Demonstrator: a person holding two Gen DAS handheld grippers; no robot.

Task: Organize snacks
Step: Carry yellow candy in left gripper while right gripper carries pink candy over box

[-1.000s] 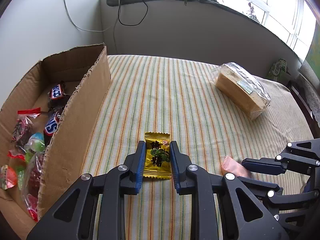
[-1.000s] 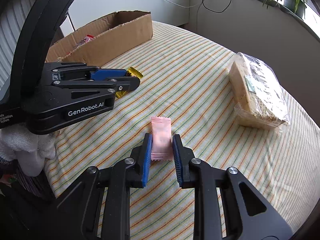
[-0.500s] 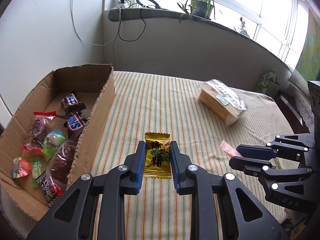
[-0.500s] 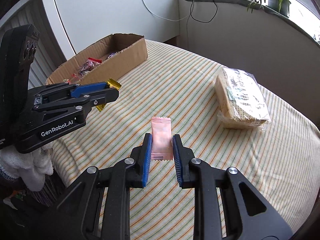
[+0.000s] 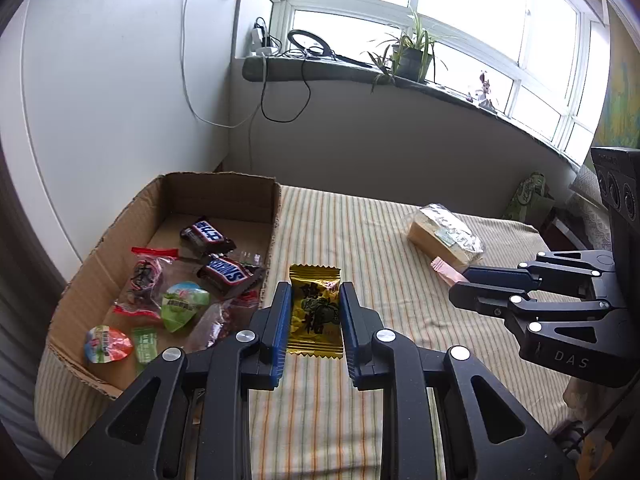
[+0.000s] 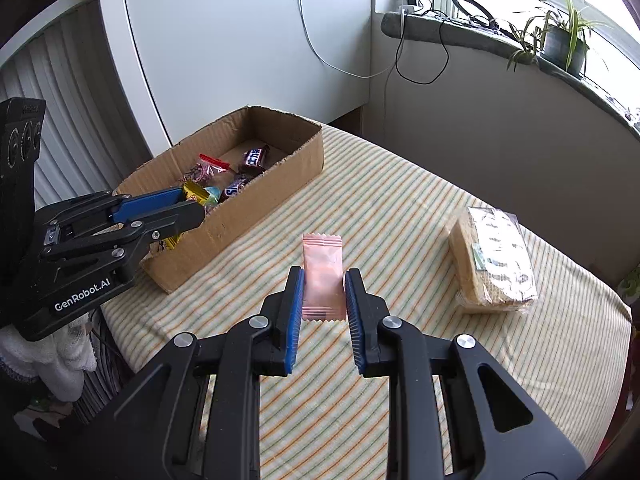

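The left gripper clamps a yellow foil candy packet right of the open cardboard box, while the right gripper clamps a pink sachet.

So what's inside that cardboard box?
The cardboard box holds two Snickers bars, clear red-sealed bags and jelly cups. Its near wall hides whatever lies against it.

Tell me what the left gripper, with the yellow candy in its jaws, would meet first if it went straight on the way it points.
Probably the striped tablecloth, just right of the cardboard box. The left gripper, shut on the yellow candy, points down past the box's near wall. Depth is unclear, so it might clip that wall instead.
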